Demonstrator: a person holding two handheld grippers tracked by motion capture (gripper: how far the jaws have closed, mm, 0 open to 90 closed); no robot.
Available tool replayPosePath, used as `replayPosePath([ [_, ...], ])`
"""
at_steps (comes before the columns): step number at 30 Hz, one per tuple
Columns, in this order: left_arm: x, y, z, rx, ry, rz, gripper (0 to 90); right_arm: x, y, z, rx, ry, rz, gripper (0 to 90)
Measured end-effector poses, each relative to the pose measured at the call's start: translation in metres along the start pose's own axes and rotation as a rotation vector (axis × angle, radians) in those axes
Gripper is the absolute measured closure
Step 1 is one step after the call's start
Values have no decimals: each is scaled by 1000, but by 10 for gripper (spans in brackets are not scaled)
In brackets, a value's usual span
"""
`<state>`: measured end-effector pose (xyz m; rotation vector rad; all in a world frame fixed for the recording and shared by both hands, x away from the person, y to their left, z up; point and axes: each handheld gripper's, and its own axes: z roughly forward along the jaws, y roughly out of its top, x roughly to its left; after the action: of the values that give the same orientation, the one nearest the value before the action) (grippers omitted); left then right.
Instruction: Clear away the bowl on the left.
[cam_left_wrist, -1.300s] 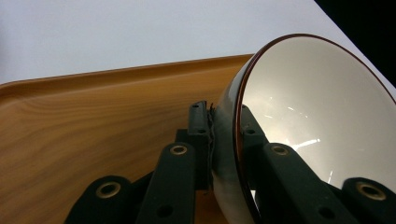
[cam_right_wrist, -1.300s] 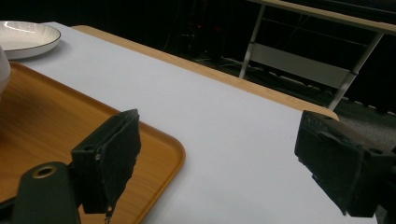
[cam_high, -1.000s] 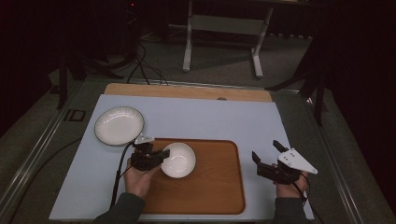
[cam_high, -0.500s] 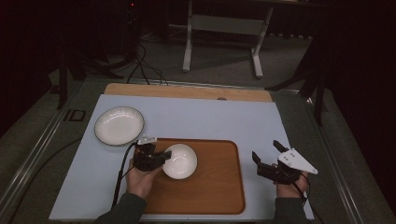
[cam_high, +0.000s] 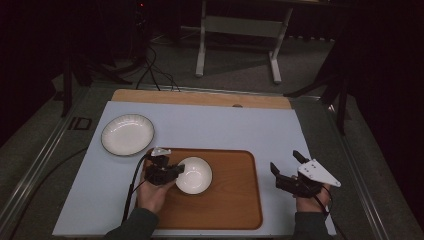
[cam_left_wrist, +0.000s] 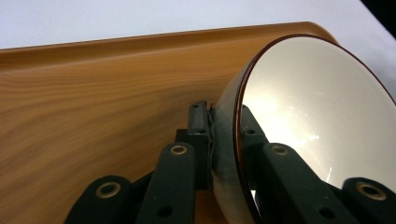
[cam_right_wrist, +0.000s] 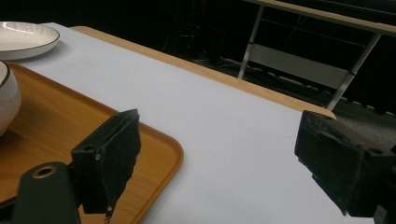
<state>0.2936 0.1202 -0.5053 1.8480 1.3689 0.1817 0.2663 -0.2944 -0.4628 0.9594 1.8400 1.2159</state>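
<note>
Flanking the tray (cam_high: 235, 210), a plate (cam_high: 127, 134) sits upper left.

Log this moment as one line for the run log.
left tongs: shut on bowl rim, over tray | right tongs: open, empty, right of tray | plate: on mat, behind tray

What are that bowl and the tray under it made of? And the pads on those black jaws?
The bowl looks like glazed ceramic: glossy white, with a thin dark rim line. The tray seems to be wood or a wood-look laminate, showing smooth grain. The right gripper has matte black pads, rough and worn at the edges, probably foam or rubber.
</note>
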Motion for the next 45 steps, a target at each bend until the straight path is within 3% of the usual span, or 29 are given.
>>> replayPosePath([
  [9, 1, -3, 6, 10, 12, -16, 812, 0, 0, 0, 1, 0, 0, 140],
  [14, 1, -4, 10, 9, 44, 1, 811, 0, 0, 0, 2, -1, -2, 140],
  [19, 1, -4, 11, -6, 40, 21, 783, 0, 0, 0, 3, 0, -4, 140],
  [36, -11, -8, 3, 46, 83, 75, 767, 0, 0, 0, 3, 1, -2, 140],
  [43, -13, -11, -2, 65, 81, 82, 731, 0, 0, -1, 3, 1, -3, 140],
  [45, -14, -12, -6, 57, 78, 88, 685, 0, 0, -1, 3, 0, -2, 140],
])
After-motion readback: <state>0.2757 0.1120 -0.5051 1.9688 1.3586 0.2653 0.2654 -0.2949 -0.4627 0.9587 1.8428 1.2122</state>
